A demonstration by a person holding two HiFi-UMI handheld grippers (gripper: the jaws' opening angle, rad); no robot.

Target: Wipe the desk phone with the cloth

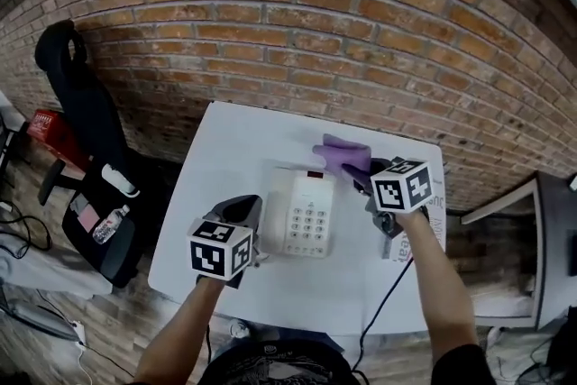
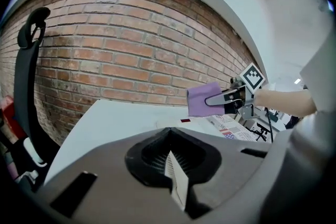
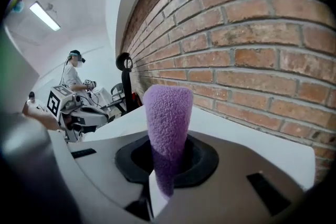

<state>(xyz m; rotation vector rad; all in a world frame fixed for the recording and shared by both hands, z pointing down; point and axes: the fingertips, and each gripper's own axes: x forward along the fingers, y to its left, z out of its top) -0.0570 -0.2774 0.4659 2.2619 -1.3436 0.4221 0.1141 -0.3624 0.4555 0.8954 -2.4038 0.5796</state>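
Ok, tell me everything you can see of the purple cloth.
The cloth is purple with a nubbly, terry-like pile and looks soft. It is bunched into a rounded strip standing out beyond the right gripper, whose tongs are shut on its lower part. It is held over the far end of the white desk phone, above the white table. Only the tongs visibly touch it; whether it brushes the phone cannot be told.
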